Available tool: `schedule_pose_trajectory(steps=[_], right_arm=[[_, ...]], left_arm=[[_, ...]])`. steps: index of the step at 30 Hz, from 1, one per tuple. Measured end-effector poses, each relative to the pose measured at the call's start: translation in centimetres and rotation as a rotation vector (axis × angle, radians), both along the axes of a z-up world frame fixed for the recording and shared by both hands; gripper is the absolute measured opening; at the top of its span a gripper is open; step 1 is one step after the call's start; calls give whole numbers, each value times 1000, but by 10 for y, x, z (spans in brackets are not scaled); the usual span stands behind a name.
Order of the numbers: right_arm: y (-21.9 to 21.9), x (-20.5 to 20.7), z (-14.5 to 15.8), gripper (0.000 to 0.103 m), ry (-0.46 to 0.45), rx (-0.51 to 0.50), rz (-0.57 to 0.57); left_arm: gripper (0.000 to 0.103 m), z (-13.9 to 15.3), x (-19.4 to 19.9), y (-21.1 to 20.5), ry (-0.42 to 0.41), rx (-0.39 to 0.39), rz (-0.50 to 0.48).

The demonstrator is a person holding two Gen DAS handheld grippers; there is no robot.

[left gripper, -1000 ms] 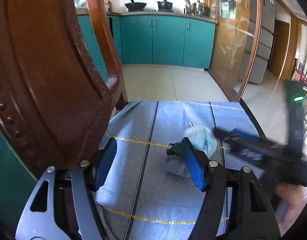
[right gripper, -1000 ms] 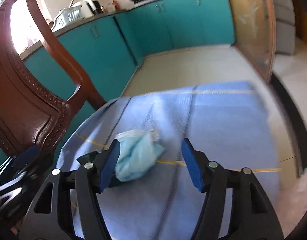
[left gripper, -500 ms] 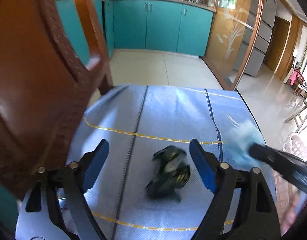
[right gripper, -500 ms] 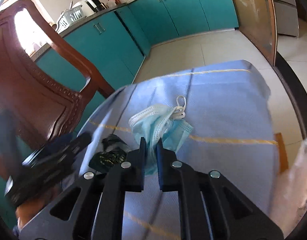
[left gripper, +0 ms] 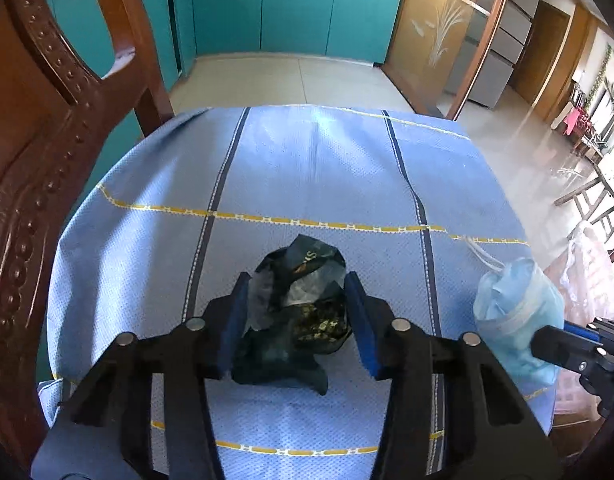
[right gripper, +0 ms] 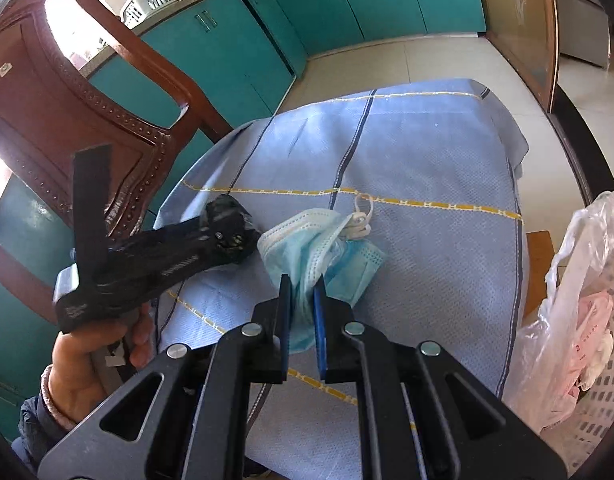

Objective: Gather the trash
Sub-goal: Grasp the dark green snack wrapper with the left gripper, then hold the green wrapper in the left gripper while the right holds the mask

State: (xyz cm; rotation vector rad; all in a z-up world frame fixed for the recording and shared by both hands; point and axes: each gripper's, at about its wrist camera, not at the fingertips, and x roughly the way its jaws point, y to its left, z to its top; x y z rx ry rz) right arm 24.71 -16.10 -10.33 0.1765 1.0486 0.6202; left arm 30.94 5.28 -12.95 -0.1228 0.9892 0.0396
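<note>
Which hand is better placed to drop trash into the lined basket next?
Right: its tool is already shut on the face mask, beside the lined basket. The left tool is closing around the dark wrapper.

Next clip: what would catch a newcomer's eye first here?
The right gripper pinches a crumpled blue face mask above the blue striped tablecloth. Mid-cloth, the left gripper is closing around a dark crumpled snack wrapper. A carved wooden chair looms at left.

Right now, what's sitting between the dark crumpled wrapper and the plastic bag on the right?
The blue face mask, pinched in the right gripper, hangs between the dark wrapper and the plastic bag; the right wrist view shows it best.
</note>
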Motion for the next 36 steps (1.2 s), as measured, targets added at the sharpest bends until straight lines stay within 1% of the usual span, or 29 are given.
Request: schedule_pose_trajectory(steps=[2, 6, 10, 13, 14, 20, 25, 32, 36], right_arm=[[1, -2, 0, 11, -7, -16, 2], [2, -2, -4, 11, -6, -39, 2], [0, -2, -5, 11, -8, -52, -8], [-1, -2, -5, 11, -12, -64, -17], [-2, -3, -6, 11, -13, -68, -18], [-4, -5, -8, 12, -17, -100, -34], [-4, -6, -8, 13, -34, -123, -42], [-2, -7, -7, 22, -61, -140, -53], [-2, -6, -5, 34, -76, -146, -67]], left_arm=[[44, 2, -2, 0, -3, -4, -5], [43, 4, -5, 1, -3, 2, -7], [42, 11, -12, 0, -28, 22, -7], [42, 22, -21, -2, -68, 30, -9], [42, 29, -28, -4, -100, 40, -11], [42, 53, -51, -9, -210, 69, -6], [42, 66, -65, -10, -270, 87, 6], [42, 72, -77, -16, -319, 132, -3], [42, 76, -82, -18, -344, 158, 4]])
